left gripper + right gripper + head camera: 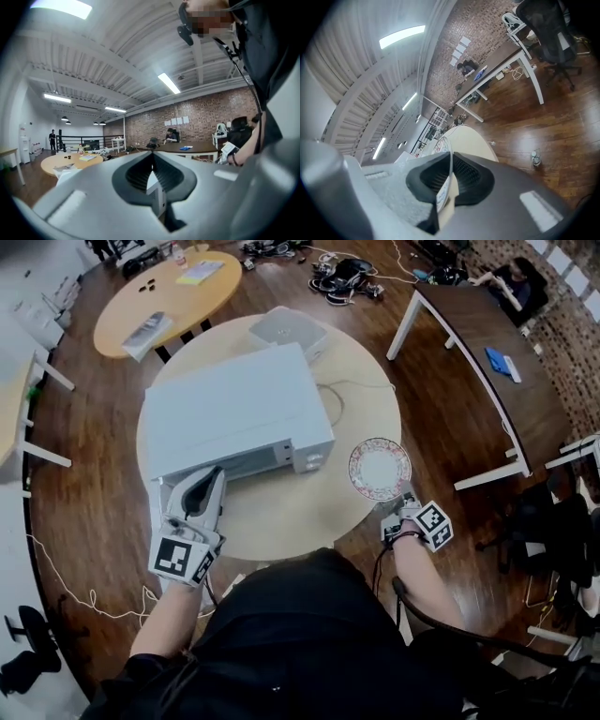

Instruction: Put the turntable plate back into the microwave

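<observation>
While pinched in R gripper [451, 157], patterned plate [380, 468] beside microwave [234, 413].

The person wears a black top [309, 634] with short sleeves [141, 673]. The left gripper [212, 474] and the right gripper [396, 505] both have light grey moulded shells. Black ribbed pads [135, 172] line the jaws, and each shell carries a pale rectangular patch [226, 175]. At the back of each gripper sits a cube with black-and-white square markers: the left cube [183, 557] and the right cube [433, 524]. A dark strap [409, 537] circles the right wrist, and a black cable [379, 570] runs from the right gripper. The head bears black gear [185, 32] with thin black wires [236, 56].
</observation>
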The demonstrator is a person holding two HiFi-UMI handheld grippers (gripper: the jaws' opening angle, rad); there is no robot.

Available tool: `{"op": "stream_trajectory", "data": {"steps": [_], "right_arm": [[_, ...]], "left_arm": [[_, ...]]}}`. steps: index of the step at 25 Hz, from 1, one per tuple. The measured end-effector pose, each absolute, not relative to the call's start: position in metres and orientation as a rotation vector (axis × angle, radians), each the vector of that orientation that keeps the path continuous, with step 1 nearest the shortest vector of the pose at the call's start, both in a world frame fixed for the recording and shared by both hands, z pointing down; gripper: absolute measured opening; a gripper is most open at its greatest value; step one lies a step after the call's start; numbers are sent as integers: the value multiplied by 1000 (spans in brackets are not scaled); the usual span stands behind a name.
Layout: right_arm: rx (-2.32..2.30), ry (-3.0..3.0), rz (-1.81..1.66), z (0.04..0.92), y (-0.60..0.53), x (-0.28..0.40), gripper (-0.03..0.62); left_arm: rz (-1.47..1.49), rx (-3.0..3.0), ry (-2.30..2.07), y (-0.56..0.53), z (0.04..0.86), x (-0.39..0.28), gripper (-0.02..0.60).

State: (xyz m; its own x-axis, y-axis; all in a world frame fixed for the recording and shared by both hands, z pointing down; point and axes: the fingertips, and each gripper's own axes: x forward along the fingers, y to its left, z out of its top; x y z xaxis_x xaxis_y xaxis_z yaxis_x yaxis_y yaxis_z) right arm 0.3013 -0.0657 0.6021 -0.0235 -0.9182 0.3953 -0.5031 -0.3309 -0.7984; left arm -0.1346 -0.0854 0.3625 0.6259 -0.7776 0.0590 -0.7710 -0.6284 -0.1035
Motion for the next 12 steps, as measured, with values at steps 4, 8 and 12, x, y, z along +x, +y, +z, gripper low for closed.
{"op": "stream_trajectory", "data": {"steps": [4,8,12], "right_arm": [[-1819,1469,-1331,605,-54,294,17],[-1806,1455,-1341,610,-52,288,17],[-1800,1450,-1349,616,-54,282,17]], "left_arm": [[-132,-2753,1377,-78,367,-148,5],[-140,-2731,1407,-75,372,-159,5],[-170,-2726,1432,-76,380,-168,5]]}}
